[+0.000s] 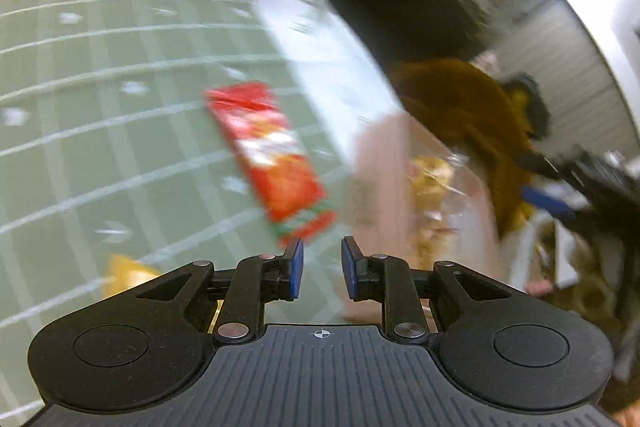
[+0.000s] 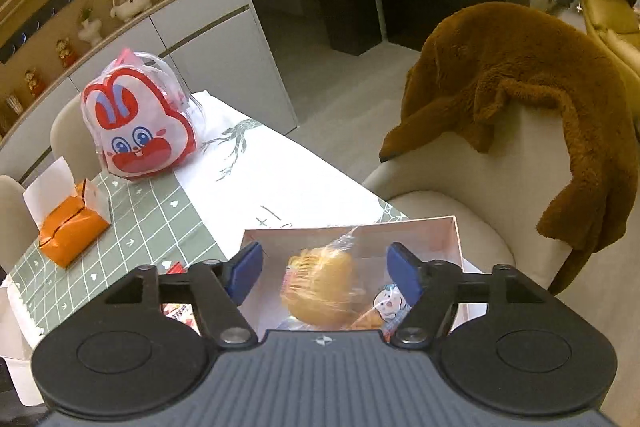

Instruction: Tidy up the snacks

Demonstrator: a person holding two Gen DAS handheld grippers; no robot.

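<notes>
A red snack packet [image 1: 276, 159] lies on the green grid tablecloth [image 1: 100, 131], just ahead of my left gripper [image 1: 322, 267], which is open a little and empty. The left wrist view is blurred. A pink box [image 1: 380, 183] stands to the packet's right with wrapped snacks in it. In the right wrist view my right gripper [image 2: 326, 275] is open and empty above the pink box [image 2: 420, 231]. Inside the box lie an orange wrapped snack [image 2: 320, 287] and a small cartoon-printed packet [image 2: 386, 305].
A red and white rabbit-face bag [image 2: 140, 123] and an orange tissue box [image 2: 72, 231] stand farther back on the table. A yellow packet [image 1: 124, 273] lies near my left gripper. A chair with a brown fleece [image 2: 520, 87] stands beside the table's edge.
</notes>
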